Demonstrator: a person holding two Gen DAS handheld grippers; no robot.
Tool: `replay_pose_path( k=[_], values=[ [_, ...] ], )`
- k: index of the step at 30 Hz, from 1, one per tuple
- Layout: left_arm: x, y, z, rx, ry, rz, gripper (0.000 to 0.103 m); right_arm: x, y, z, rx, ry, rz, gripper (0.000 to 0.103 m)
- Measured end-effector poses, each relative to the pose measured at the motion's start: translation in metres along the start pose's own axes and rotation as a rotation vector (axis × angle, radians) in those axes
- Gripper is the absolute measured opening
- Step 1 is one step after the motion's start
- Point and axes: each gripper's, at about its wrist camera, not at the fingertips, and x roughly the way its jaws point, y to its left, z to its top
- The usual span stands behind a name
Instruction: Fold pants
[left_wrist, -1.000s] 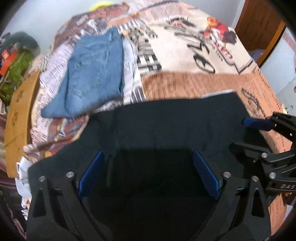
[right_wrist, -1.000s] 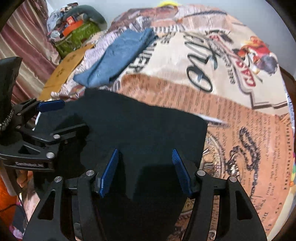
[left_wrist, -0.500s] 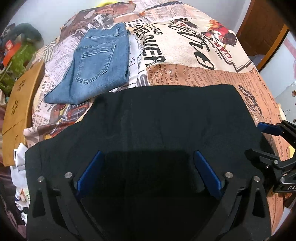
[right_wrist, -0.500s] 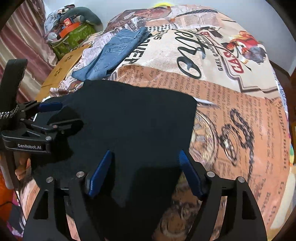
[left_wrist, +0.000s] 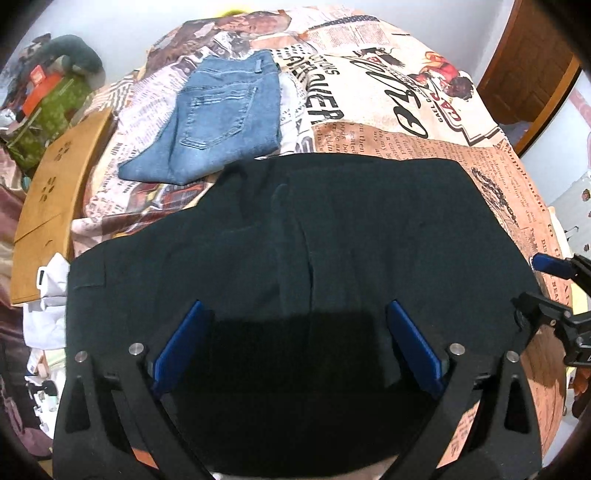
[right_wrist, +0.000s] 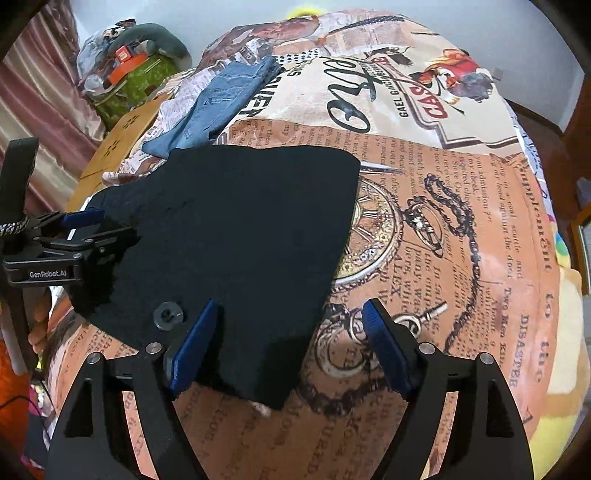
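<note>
Bedspread (right_wrist: 461, 206) printed with newspaper text and a pocket-watch drawing covers the whole working surface. From the right wrist camera, open printed cloth runs from about twelve o'clock round to five o'clock of the dark garment, right up to the bed's far rim. At ten o'clock a tan wooden board with flower cut-outs (left_wrist: 55, 192) edges the bed, with a pile of bags and a green patterned sack (right_wrist: 129, 81) beyond it. A brown wooden door (left_wrist: 532, 70) stands at two o'clock in the left wrist view.

The black fabric pants (left_wrist: 325, 236) lie flat and spread near the front edge of the bed, folded into a broad block with a straight far edge and a soft lengthwise crease down the middle. A round black button (right_wrist: 168, 314) shows at the near left hem in the right view. Folded blue denim jeans (left_wrist: 221, 118) rest at eleven o'clock of the black pants, just beside their far corner.

The left gripper (left_wrist: 295, 347) hangs over the pants with its blue pads wide apart, pressing on nothing. The right gripper (right_wrist: 291, 347) has just been opening; its jaws are wide, with the pants' near right corner lying loose between them.
</note>
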Motion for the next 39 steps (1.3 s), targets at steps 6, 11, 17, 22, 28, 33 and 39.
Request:
replay_pose_path(
  k=[6,11,17,22,28,33,39],
  values=[
    [-0.033,0.021,-0.010,-0.041,-0.082,0.027,0.099,-0.013,0.020,0.008,-0.039,-0.038,0.005,0.078],
    [-0.072,0.066,-0.019,-0.190,-0.187,0.024,0.099,-0.023,0.049,0.023,-0.092,-0.089,0.018,0.078],
    [-0.093,0.131,-0.044,-0.343,-0.220,0.066,0.100,-0.017,0.085,0.035,-0.151,-0.118,0.048,0.082],
    [-0.077,0.182,-0.080,-0.491,-0.139,0.049,0.100,0.009,0.107,0.039,-0.193,-0.069,0.051,0.082],
    [-0.045,0.206,-0.120,-0.592,-0.022,-0.011,0.100,0.042,0.118,0.036,-0.210,0.025,0.030,0.082],
    [-0.014,0.199,-0.136,-0.650,0.085,-0.168,0.100,0.049,0.118,0.029,-0.213,0.042,0.019,0.088],
    [-0.006,0.185,-0.138,-0.680,0.124,-0.331,0.100,0.050,0.118,0.026,-0.216,0.045,0.031,0.092]
  ],
)
